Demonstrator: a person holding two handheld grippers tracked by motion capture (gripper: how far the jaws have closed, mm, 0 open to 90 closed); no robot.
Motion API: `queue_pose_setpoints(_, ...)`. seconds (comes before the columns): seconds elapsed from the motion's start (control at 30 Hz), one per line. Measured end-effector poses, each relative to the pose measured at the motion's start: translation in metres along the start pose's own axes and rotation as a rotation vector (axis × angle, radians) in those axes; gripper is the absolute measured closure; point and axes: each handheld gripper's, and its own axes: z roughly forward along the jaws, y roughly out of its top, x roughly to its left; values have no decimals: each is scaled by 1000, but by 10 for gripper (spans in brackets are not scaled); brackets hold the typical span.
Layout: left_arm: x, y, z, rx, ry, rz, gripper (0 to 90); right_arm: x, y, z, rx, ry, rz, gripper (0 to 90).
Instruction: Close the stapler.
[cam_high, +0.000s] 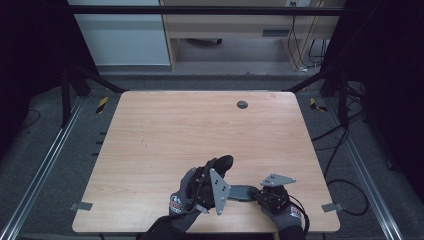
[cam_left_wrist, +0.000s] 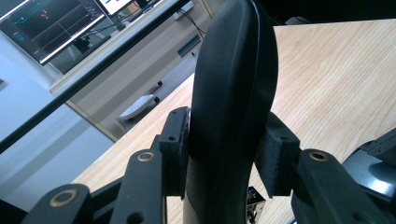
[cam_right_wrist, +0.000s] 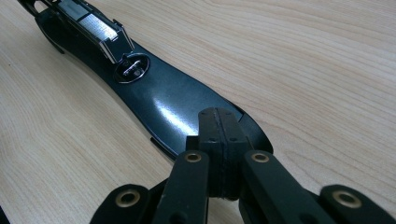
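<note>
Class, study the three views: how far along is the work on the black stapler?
Done: the stapler is swung open, with its metal staple channel exposed. In hand: the left gripper is shut on the raised top cover, while the right gripper, jaws together, sits at the tip of the base, which lies flat on the table. Left: uncertain, perhaps loading and then closing the cover.

two gloved hands hold the left gripper (cam_high: 223, 167) and right gripper (cam_high: 256, 192) over the wooden table (cam_high: 200, 130).
</note>
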Motion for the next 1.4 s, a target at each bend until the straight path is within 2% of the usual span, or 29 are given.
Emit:
queue_pose_setpoints(0.57,-18,1,7,11,16,75,584,1,0,-1,5,3,12,900)
queue_pose_setpoints(1.13,-32,2,14,22,13,128,575,0,0,0,0,5,14,900)
queue_pose_setpoints(1.4,-35,2,16,31,11,139,573,-1,0,1,-8,4,16,900)
